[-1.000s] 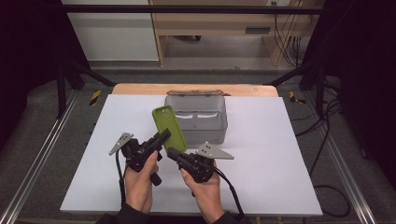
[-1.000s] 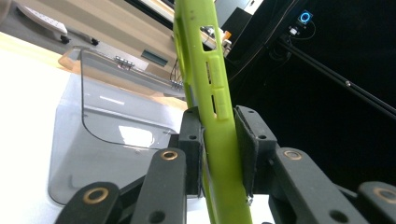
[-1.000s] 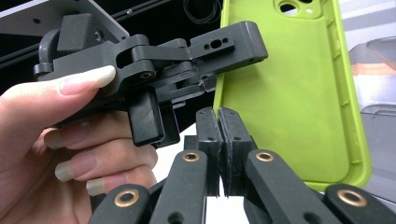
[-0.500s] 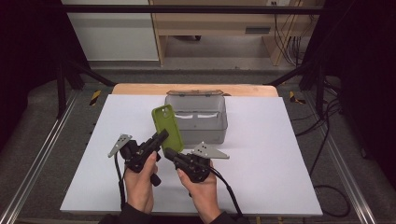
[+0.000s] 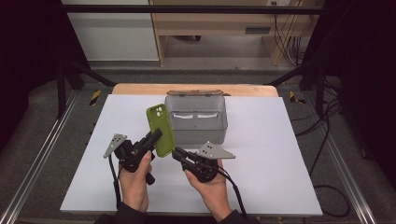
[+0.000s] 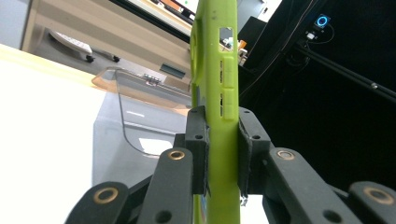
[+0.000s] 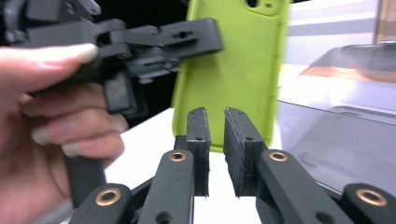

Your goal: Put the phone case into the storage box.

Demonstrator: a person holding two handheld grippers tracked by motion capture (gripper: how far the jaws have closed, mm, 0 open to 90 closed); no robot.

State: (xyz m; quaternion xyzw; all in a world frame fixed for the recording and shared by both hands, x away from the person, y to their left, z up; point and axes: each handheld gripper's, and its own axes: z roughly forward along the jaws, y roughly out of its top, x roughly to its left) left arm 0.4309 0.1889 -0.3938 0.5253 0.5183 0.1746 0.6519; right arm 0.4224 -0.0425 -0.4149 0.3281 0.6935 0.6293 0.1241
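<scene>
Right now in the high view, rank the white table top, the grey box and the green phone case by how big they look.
1. White table top, by far the largest.
2. Grey box.
3. Green phone case, held raised toward the camera, so it may look bigger than it is.

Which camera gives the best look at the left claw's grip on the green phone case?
The left gripper view: both pads of the left claw press the phone case edge-on. The high view shows the case raised beside the grey box, grip small. The right gripper view shows its back.
</scene>
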